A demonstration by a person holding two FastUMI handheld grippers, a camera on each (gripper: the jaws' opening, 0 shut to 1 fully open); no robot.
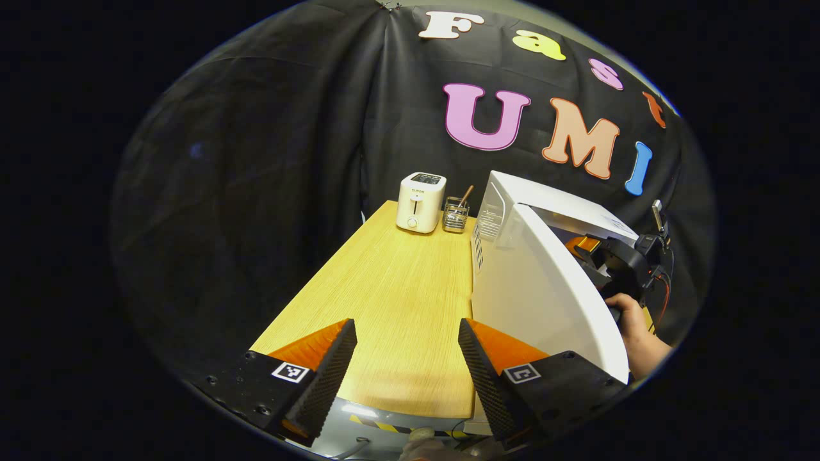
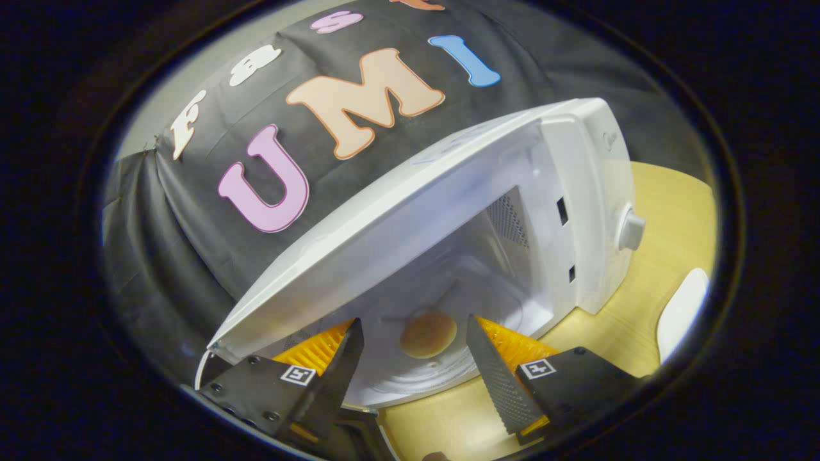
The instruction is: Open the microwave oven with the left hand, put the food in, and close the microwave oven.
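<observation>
My left gripper (image 1: 407,362): black textured fingers, orange backing, square black-white markers, screws at 7 o'clock. My right gripper (image 2: 413,365): same build; seen at 3 o'clock trailing cables.

A light wooden table (image 1: 397,301) carries a white toaster (image 1: 420,202) at its far end, a small glass holder (image 1: 455,215) just right of it, and a white microwave (image 1: 544,256) along the right side.

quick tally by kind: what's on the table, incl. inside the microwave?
Microwave: 1, door open
Toaster: 1
Utensil holder: 1
Round food piece on the turntable: 1
White item at the table edge, unidentifiable: 1
Total: 5
</observation>
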